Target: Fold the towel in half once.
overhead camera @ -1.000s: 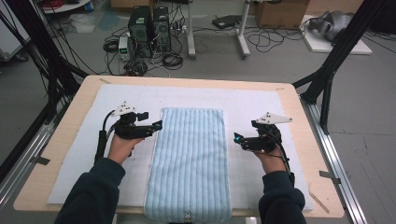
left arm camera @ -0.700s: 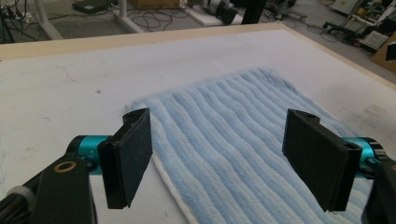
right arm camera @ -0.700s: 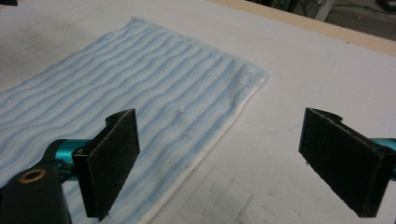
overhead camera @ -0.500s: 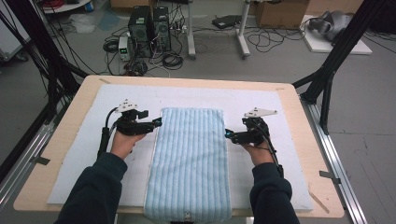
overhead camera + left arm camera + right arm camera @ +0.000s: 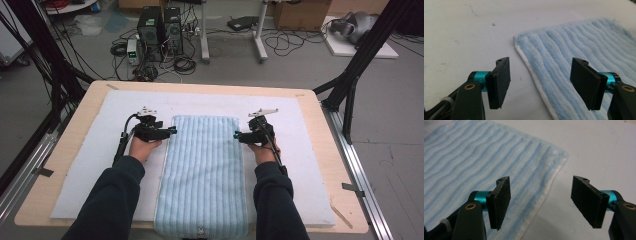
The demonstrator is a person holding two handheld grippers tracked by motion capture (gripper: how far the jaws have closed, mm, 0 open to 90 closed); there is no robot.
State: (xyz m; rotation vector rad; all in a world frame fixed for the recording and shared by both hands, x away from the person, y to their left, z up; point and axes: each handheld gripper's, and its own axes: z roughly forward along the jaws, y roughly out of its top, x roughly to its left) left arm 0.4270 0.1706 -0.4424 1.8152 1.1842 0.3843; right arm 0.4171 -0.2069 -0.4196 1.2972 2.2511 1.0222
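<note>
On white mat: left claw [image 5: 172, 131] and right claw [image 5: 236, 134] closing, not gripping, straddling blue towel [image 5: 204, 170] edges.

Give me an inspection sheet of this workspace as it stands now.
Surface: wooden table under a white mat.
Job's things: light-blue striped terry towel lying flat, near end hanging over the table's front edge.
Clutter: nothing seen.
Grippers: left gripper and right gripper straddle the towel's side edges near its far corners; jaws have just been closing, pads not yet pressing.
Cables: black cable trails from left gripper.
Surroundings: computer towers, floor wiring.
</note>
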